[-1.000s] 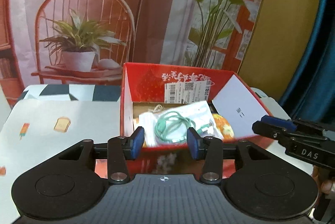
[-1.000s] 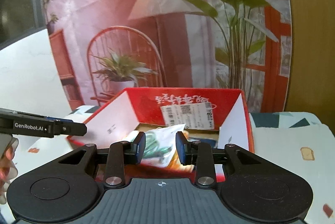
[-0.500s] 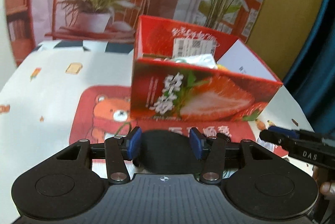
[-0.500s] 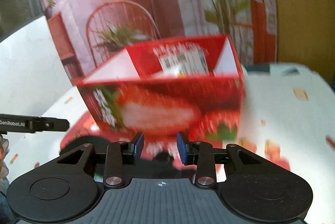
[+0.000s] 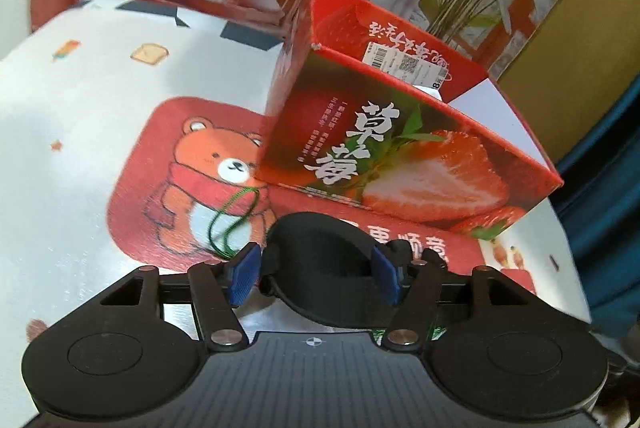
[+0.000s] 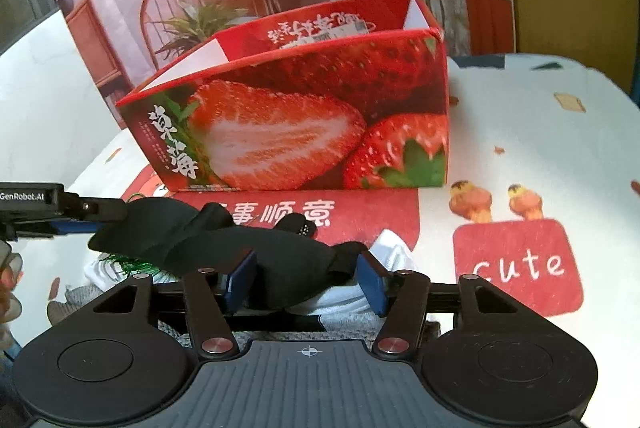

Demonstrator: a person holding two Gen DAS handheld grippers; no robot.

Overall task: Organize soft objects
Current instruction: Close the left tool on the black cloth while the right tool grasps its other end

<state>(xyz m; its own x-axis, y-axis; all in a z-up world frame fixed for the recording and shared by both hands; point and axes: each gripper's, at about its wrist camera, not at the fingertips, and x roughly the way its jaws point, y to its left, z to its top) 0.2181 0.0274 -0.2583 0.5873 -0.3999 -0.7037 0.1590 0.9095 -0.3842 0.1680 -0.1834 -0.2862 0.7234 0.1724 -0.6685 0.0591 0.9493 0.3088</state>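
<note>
A black soft eye mask [image 5: 320, 264] lies on the red bear mat in front of the red strawberry box [image 5: 400, 156]. My left gripper [image 5: 315, 278] is low over one end of it. Its jaws are opening, with the mask between the blue pads and not squeezed. In the right wrist view the same mask [image 6: 280, 264] lies between the opening jaws of my right gripper [image 6: 305, 282]. There my left gripper [image 6: 92, 216] reaches the mask's left end. The box [image 6: 304, 116] holds a white packet, mostly hidden by its front wall.
A thin green string [image 5: 234, 216] lies on the mat left of the mask. White cloth [image 6: 394, 244], green tinsel [image 6: 124, 264] and a grey knit piece [image 6: 72, 302] lie under and beside the mask. The printed tablecloth [image 6: 520, 148] runs right of the box.
Both grippers came down from above the open box to the table in front of it. Both pairs of jaws widened and now stand around the black mask.
</note>
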